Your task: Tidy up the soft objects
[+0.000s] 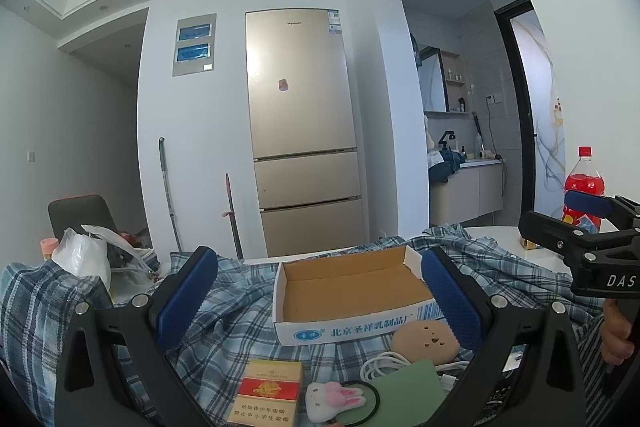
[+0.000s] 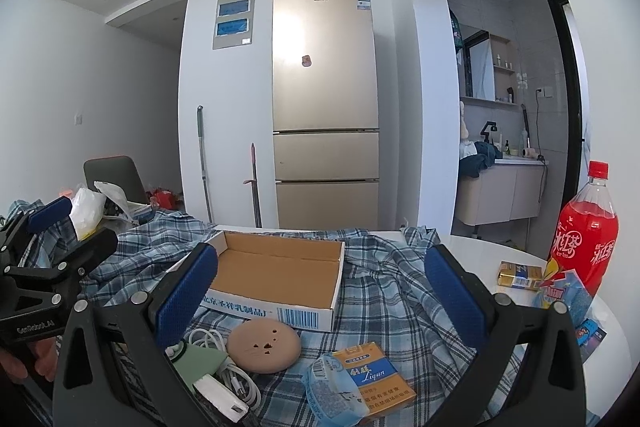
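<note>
Left wrist: cardboard box (image 1: 352, 287) empty; plush bunny (image 1: 334, 397), tan cushion (image 1: 425, 342) outside on bench. Left tongs (image 1: 318, 297), right tongs (image 2: 320, 291) apart, holding nothing. Nothing sorted yet.

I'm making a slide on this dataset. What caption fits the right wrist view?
Open right gripper hovers over an empty cardboard box and a round tan plush on plaid cloth.

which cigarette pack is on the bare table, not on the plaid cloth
The small gold pack beside the red soda bottle; the orange pack lies on the cloth.
</note>
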The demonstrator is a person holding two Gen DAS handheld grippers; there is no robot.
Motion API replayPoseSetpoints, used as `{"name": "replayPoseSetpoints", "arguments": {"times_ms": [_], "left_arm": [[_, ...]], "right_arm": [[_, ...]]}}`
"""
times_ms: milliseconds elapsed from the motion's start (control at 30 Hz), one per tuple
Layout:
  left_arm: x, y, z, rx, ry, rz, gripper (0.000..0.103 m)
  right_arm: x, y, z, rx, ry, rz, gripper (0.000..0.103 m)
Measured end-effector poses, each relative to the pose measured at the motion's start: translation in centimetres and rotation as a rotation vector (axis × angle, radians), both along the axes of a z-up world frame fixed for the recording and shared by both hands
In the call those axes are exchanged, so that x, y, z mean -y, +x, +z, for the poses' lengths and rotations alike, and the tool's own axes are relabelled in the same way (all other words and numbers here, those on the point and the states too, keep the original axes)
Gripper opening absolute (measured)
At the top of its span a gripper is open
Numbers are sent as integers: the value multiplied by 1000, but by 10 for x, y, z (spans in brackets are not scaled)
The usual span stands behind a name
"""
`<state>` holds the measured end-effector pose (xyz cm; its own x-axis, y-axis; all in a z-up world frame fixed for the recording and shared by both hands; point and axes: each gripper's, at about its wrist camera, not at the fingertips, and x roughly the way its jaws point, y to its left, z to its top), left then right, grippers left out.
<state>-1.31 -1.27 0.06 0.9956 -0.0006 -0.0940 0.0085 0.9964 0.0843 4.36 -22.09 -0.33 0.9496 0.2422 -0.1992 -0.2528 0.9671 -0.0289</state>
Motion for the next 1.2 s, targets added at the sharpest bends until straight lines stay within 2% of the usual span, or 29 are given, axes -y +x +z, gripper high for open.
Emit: {"name": "replayPoseSetpoints", "arguments": {"times_ms": [133,467,867,1200], "left_arm": [[0,3,-1,-31,-10,-23,103],[-4,3,2,-31,-20,-11,103],[-7,9,4,-52,-15,-14,103],[-9,0,13,-22,3,-16,103]], "right_arm": [[-3,0,-1,-2,-14,0,103],[-12,0,-3,1,-52,-3,103],[-9,3,-5,-25,-33,24,103],[-11,-1,-2,-7,-33,58,103]]}}
